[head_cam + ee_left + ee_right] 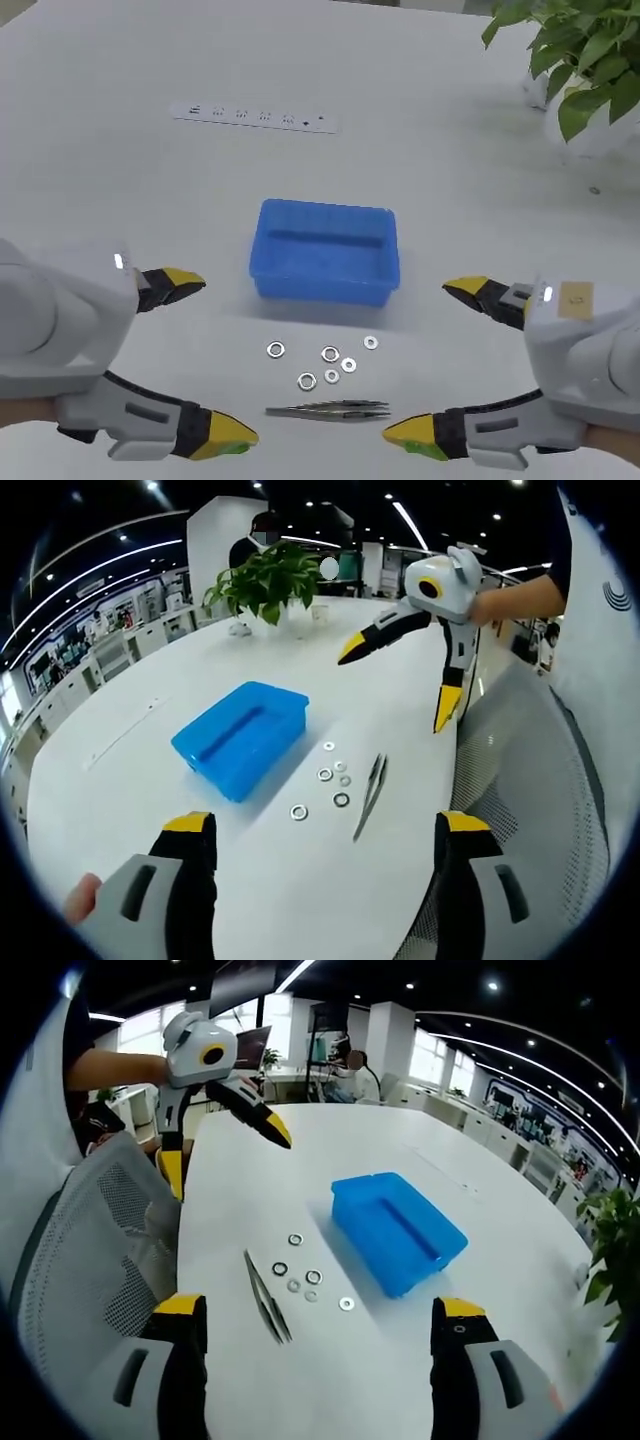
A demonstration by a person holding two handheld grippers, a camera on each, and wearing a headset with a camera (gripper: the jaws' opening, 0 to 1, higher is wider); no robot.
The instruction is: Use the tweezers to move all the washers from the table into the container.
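In the head view, the blue container (325, 250) sits mid-table (120, 180). Six washers (330, 353) lie loose on the table at its 6 o'clock, and the tweezers (330, 409) lie flat just past them, also at 6 o'clock. The left gripper (205, 360) hangs at the container's 8 o'clock and the right gripper (418, 360) at 4 o'clock. Both have their jaws wide apart and hold nothing. A power strip (255, 116) lies at 11 o'clock, a plant (580, 60) at 2 o'clock.

In the left gripper view, its own jaws stand spread. The washers (325, 775) lie at 12 o'clock ahead of them, the tweezers (370, 795) at 1 o'clock beside the washers, and the container (240, 735) at 11 o'clock. The right gripper (391, 696) hovers spread beyond.

In the right gripper view, its jaws gape. The washers (300, 1275) lie at 12 o'clock, the tweezers (265, 1300) at 11 o'clock and the container (398, 1225) at 1 o'clock.
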